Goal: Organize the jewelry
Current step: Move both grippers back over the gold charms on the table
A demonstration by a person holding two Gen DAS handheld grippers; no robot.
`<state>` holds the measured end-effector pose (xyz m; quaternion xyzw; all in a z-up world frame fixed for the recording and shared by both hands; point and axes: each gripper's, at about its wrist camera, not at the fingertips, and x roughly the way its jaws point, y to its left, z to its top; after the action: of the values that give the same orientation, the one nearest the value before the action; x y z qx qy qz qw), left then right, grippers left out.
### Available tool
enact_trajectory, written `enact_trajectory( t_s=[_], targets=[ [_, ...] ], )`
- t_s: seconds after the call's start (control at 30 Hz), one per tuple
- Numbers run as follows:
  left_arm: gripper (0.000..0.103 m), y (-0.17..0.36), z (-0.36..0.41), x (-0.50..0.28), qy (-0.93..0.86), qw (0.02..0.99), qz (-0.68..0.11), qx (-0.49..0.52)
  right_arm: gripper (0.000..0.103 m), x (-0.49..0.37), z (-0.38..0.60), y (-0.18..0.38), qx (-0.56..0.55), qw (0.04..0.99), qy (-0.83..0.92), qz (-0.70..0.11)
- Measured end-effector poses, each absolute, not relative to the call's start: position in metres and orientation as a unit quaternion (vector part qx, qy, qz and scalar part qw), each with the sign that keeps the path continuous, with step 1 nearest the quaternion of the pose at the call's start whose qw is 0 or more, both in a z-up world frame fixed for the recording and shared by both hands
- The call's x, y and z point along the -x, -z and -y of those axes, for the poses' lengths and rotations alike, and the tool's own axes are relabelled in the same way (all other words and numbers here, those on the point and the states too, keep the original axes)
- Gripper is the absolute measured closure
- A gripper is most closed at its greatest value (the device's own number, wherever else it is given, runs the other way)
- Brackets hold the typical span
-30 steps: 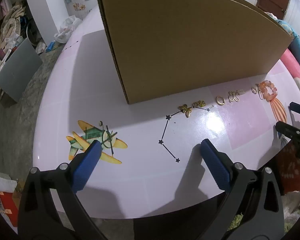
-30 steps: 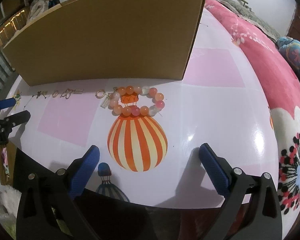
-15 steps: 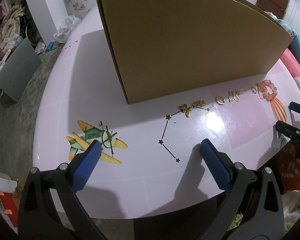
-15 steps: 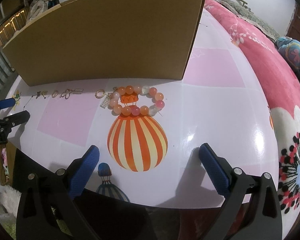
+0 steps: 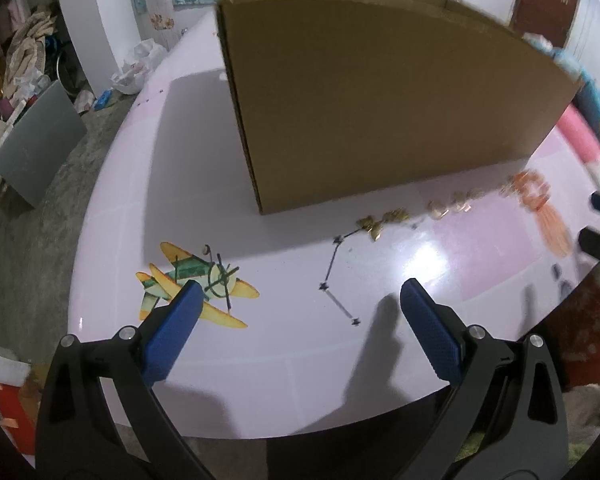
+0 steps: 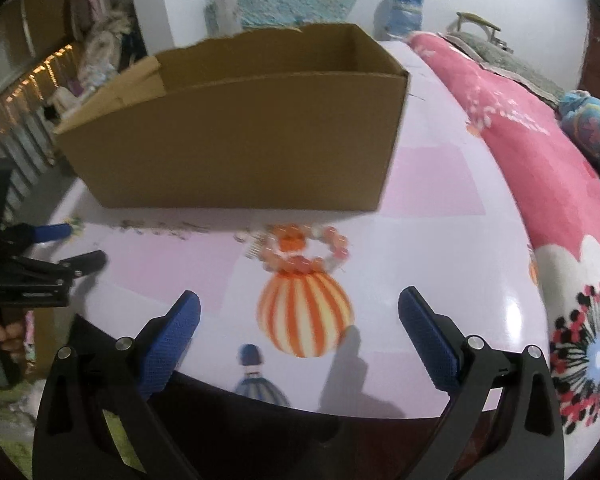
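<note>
Nearest the lens, the left gripper (image 5: 298, 292) is hanging over the front edge of the bench (image 5: 284, 364), its blue-padded jaws spread wide and gripping nothing. The left pad is sitting over the printed yellow aeroplane (image 5: 192, 284). Over in the right wrist view, the right gripper (image 6: 298, 304) is doing the same, jaws wide apart and empty, framing the orange-striped balloon print (image 6: 306, 314) on the bench top.

Moving out, the jewelry is lying in a loose row along the bench, just in front of the cardboard box (image 6: 240, 136). From the left wrist view, two small gold charms (image 5: 382, 220) are lying closest to the box corner, then a few gold rings and clasps (image 5: 450, 206), blurred and hard to tell apart. At the far end the beaded bracelet (image 6: 304, 248), orange, pink and pale beads, is lying flat right at the top of the balloon print, near the box wall but apart from it.

Behind it all, the box is standing open-topped; only bare inner walls are showing. Beyond the bench on the right, a pink floral blanket (image 6: 540, 152) is covering a bed.
</note>
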<state>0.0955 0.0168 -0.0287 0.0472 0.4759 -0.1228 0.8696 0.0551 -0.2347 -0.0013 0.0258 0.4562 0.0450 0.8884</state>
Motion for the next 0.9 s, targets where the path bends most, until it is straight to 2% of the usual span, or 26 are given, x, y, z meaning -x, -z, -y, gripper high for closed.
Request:
enact_trajectory(
  t_s=[0.17, 0.27, 0.33, 0.5, 0.6, 0.8, 0.9],
  targets=[
    [0.008, 0.014, -0.015, -0.087, 0.148, 0.888, -0.434, -0.040, 0.007, -0.059, 0.219, -0.001, -0.043, 0.889, -0.083, -0.449],
    [0.009, 0.010, -0.010, -0.086, 0.159, 0.894, -0.416, -0.052, 0.013, -0.065, 0.211, 0.001, -0.053, 0.884, -0.096, -0.454],
    [0.013, 0.008, -0.006, -0.086, 0.166, 0.896, -0.407, -0.065, 0.018, -0.069, 0.205, 0.002, -0.061, 0.879, -0.107, -0.460],
    [0.037, 0.003, -0.004, -0.091, 0.174, 0.899, -0.395, -0.069, 0.029, -0.076, 0.203, -0.001, -0.062, 0.884, -0.108, -0.451],
    [0.046, 0.000, -0.009, -0.096, 0.180, 0.901, -0.392, -0.051, 0.037, -0.080, 0.210, -0.004, -0.068, 0.888, -0.099, -0.444],
    [0.049, -0.004, -0.017, -0.107, 0.181, 0.904, -0.387, -0.026, 0.055, -0.100, 0.231, -0.010, -0.093, 0.896, -0.069, -0.428],
    [0.049, -0.004, -0.019, -0.112, 0.177, 0.904, -0.389, -0.024, 0.060, -0.110, 0.239, -0.011, -0.109, 0.898, -0.062, -0.422]
  ],
)
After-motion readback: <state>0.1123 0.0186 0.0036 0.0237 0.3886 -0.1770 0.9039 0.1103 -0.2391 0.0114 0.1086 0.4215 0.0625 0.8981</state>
